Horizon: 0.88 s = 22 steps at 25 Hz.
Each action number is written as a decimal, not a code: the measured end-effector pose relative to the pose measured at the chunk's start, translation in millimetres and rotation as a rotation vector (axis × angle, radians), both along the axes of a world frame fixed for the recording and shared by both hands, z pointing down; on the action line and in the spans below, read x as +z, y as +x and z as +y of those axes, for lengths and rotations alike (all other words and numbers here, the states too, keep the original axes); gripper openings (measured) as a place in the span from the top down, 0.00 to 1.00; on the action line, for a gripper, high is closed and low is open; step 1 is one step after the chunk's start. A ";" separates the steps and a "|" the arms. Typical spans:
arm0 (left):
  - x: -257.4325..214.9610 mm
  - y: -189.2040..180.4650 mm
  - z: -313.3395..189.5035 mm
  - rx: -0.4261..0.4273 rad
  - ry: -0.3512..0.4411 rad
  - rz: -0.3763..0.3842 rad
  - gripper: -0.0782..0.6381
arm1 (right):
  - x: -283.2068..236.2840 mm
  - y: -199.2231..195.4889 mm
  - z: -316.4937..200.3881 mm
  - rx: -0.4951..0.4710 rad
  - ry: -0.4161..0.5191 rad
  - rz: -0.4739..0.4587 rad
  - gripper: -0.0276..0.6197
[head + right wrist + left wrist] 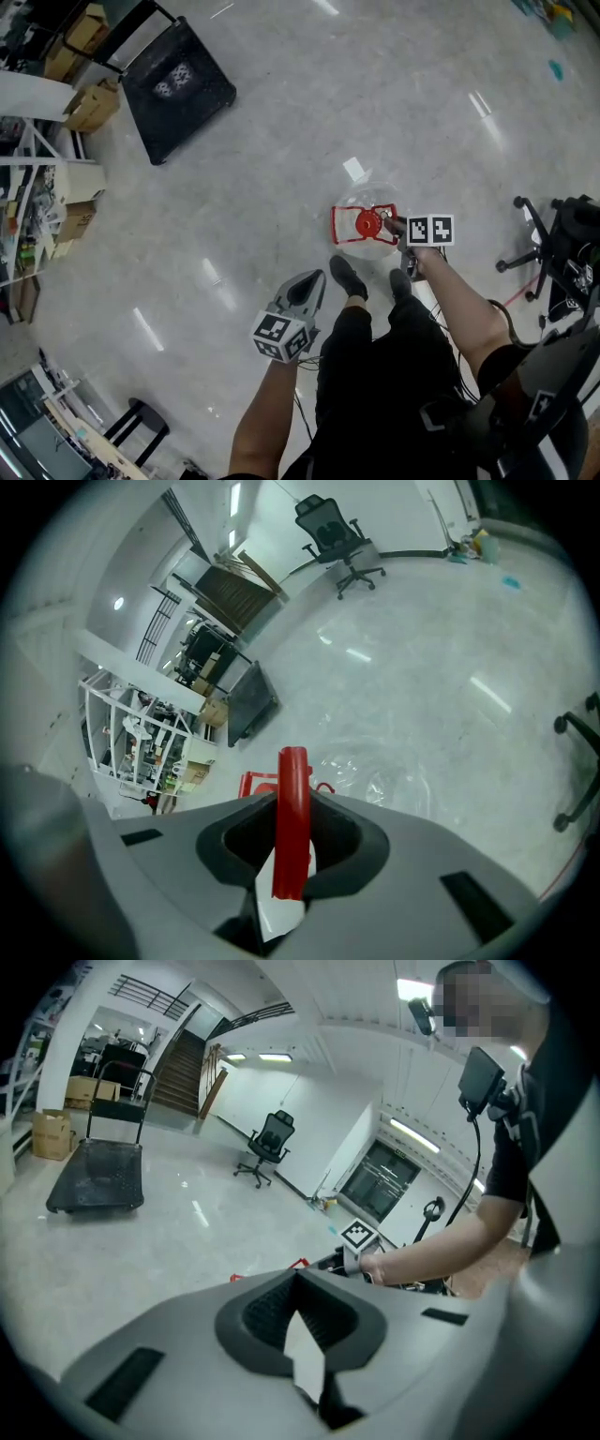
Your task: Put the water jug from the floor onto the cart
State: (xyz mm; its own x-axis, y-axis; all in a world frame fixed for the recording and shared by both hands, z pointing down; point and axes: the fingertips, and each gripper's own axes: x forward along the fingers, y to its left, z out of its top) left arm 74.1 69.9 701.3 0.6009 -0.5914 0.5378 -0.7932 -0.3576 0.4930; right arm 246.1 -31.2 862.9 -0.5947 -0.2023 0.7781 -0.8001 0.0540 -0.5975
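Glossy grey floor [281, 141]: black cart [178, 80] at 11 o'clock, cardboard boxes [91, 105] at 10, office chair [553, 248] at 3, water jug [366, 225] near centre, shoes [348, 277] at jug's 6.

Glossy grey floor [281, 112]. Cardboard boxes [91, 106] top-left. Cluttered white shelving rack [33, 178] along left edge. Black office chair [562, 230] at right edge, black stool [141, 427] bottom-left. Staircase [178, 1068] at the back in left gripper view.

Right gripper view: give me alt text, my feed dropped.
The right gripper is shut on the red handle of a clear jug, seen against shiny grey floor. A black cart stands further off.
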 end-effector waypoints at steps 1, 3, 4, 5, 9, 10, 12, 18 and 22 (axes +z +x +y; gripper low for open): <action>-8.1 -4.7 -2.9 -0.013 0.018 0.004 0.90 | -13.0 -3.6 -4.6 -0.001 0.012 -0.007 0.84; -29.5 -18.3 -10.5 -0.047 0.057 0.019 0.90 | -43.4 -11.6 -12.4 0.001 0.029 -0.020 0.84; -42.7 -26.8 -15.6 -0.061 0.083 0.025 0.90 | -60.5 -15.7 -17.2 0.005 0.038 -0.026 0.84; -56.6 -36.1 -21.4 -0.069 0.112 0.025 0.90 | -78.3 -20.2 -23.0 0.009 0.048 -0.030 0.84; -107.2 -78.4 -40.9 -0.103 0.219 -0.001 0.90 | -150.7 -46.2 -47.5 0.013 0.104 -0.055 0.84; -117.6 -88.9 -46.1 -0.119 0.239 -0.005 0.90 | -169.0 -54.1 -54.9 0.011 0.121 -0.069 0.84; -137.6 -110.8 -59.7 -0.150 0.277 -0.009 0.90 | -204.9 -74.3 -74.5 0.006 0.161 -0.101 0.84; -197.4 -159.2 -108.2 -0.210 0.387 -0.032 0.90 | -286.0 -151.5 -140.6 -0.020 0.236 -0.222 0.84; -229.4 -182.7 -150.5 -0.259 0.433 -0.057 0.90 | -318.6 -200.9 -187.5 -0.069 0.269 -0.273 0.84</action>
